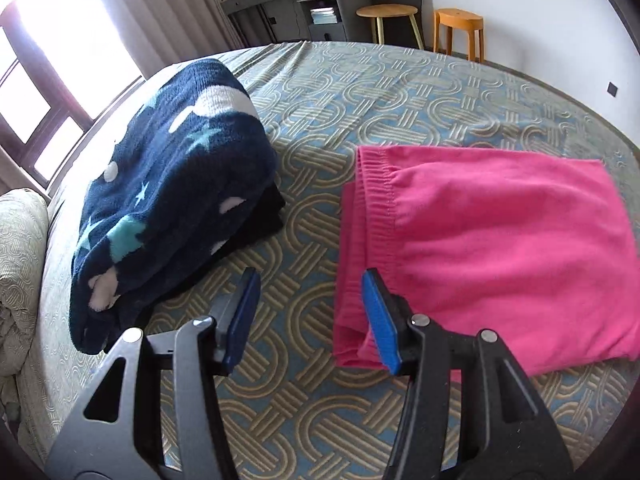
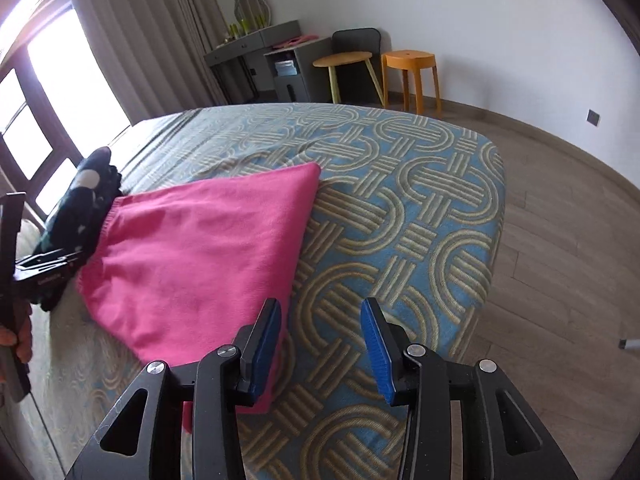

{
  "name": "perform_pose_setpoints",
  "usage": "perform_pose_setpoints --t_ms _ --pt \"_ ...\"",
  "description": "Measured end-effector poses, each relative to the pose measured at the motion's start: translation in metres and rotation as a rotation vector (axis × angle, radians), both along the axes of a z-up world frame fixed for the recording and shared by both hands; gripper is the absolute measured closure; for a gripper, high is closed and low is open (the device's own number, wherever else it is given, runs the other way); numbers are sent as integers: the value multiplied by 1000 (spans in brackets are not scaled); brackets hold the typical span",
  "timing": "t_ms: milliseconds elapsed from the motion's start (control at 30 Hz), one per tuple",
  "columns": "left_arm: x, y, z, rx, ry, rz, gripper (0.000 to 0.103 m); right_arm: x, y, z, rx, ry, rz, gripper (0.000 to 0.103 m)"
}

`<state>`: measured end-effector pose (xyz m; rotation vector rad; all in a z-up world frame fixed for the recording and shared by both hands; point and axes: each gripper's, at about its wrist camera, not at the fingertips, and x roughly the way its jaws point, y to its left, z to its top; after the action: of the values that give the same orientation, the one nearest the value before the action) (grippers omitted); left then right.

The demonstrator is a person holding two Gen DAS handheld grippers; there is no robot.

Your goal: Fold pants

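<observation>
The pink pants (image 1: 492, 248) lie folded into a flat rectangle on the patterned bedspread (image 1: 360, 92), ribbed waistband at their left edge. My left gripper (image 1: 308, 312) is open and empty, above the bed just left of the pants' near left corner. In the right wrist view the pants (image 2: 200, 256) lie left of centre. My right gripper (image 2: 320, 344) is open and empty, hovering over the pants' near right corner and the bedspread (image 2: 400, 208). The left gripper's body (image 2: 36, 272) shows at the left edge, held by a hand.
A folded navy star-patterned fleece garment (image 1: 168, 200) lies on the bed left of the pants, over something black. A pillow (image 1: 20, 240) is at the far left. Beyond the bed stand a grey desk (image 1: 280, 4), a round stool (image 1: 386, 12) and an orange stool (image 1: 458, 20). The bed's right edge drops to wood floor (image 2: 560, 240).
</observation>
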<state>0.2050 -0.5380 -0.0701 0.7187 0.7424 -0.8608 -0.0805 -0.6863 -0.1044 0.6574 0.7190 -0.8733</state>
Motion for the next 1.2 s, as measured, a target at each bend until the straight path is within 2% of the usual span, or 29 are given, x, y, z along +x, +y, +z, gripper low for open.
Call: perform_pose_setpoints --t_ms 200,300,367,433,533,700,833,967,1067,1200 --pt "-38 29 31 -76 20 -66 48 8 31 32 -71 -27 58 59" --pt "-55 47 51 -134 61 -81 46 6 48 43 -80 -47 74 56" --pt "-66 61 63 -176 83 -86 39 4 60 50 -84 -61 75 55" --pt "-81 78 76 -218 81 -102 35 1 71 57 -89 -75 85 55" --pt "-102 106 92 -244 36 -125 34 -1 96 71 -104 -87 109 55" --pt "-118 165 115 -305 43 -97 32 3 141 102 -157 -94 168 54" --pt "-125 216 128 -369 26 -45 20 9 179 126 -212 -94 207 45" --pt "-130 257 135 -397 29 6 20 16 220 142 -269 -58 231 42" --pt "-135 281 138 -428 20 29 20 17 244 149 -264 -54 250 41" --pt "-141 306 140 -469 50 38 20 15 268 157 -275 -39 265 40"
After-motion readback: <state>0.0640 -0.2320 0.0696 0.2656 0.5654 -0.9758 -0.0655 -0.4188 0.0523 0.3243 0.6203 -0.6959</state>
